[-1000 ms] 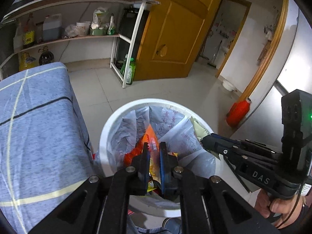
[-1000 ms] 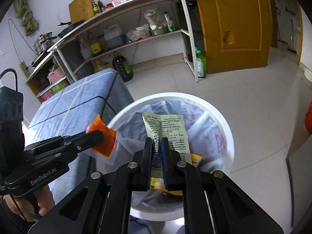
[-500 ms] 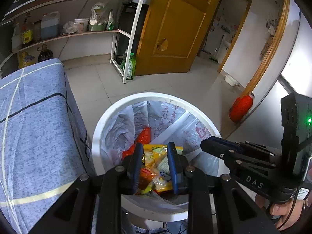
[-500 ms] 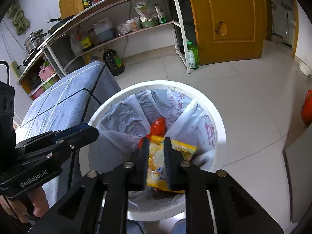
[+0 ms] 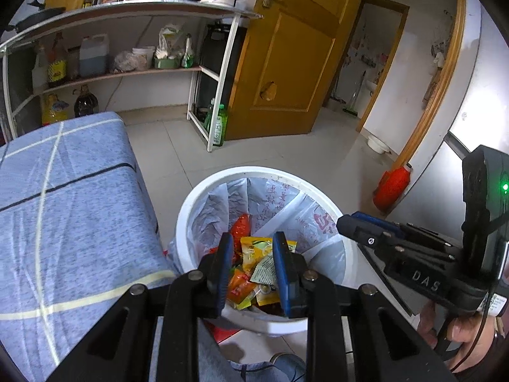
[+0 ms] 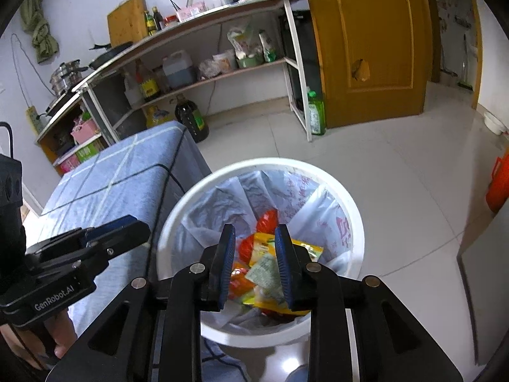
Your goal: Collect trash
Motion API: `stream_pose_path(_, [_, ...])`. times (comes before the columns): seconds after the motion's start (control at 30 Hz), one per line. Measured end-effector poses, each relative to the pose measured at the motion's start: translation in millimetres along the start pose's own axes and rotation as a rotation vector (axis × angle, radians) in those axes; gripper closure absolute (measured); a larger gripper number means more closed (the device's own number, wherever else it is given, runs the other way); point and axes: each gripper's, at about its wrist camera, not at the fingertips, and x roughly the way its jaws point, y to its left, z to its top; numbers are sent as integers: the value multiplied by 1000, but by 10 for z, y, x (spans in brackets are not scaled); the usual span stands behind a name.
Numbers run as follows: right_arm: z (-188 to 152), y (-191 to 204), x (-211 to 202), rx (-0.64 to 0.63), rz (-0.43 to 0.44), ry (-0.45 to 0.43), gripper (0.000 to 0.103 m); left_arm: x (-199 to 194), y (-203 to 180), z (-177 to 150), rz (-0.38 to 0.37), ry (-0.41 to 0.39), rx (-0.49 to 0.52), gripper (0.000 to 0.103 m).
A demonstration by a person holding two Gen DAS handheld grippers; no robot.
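The worktop (image 5: 73,210), draped in a blue checked cloth, fills the left of the room, and its near stretch shows no litter; I cannot see all of it. Pushed right up against its corner stands the white bin (image 6: 356,222), lined with a thin printed bag (image 6: 216,210), placed, I would guess, so that scraps go straight from cloth to bin. Both tools hang just above the rim, pointing down into it. The left tongs (image 5: 253,262) are spread apart and hold nothing; the right tongs (image 6: 256,262) are likewise released and empty. That fits a drop just made over the opening. The trash itself lies at the bottom of the bag: a heap of snack wrappers (image 5: 254,264), a yellow packet (image 6: 299,248) on top with a pale green one across it, and a red wrapper (image 6: 265,219) propped against the lining behind.
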Motion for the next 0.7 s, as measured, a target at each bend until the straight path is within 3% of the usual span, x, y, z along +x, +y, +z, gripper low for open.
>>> stream_pose_path(0.27, [-163,198,-334,-36,-10,-55,76,-376,-5,-109,8,-58,5,69])
stream_pose_path(0.57, [-510,441,-664,-111,-55,-99,75,-713,-20,-372,38,-96,25,68])
stream_pose_path(0.7, [-680,521,-794,-136,-72,-111,75,-881,-25,-533,55,-119,29,57])
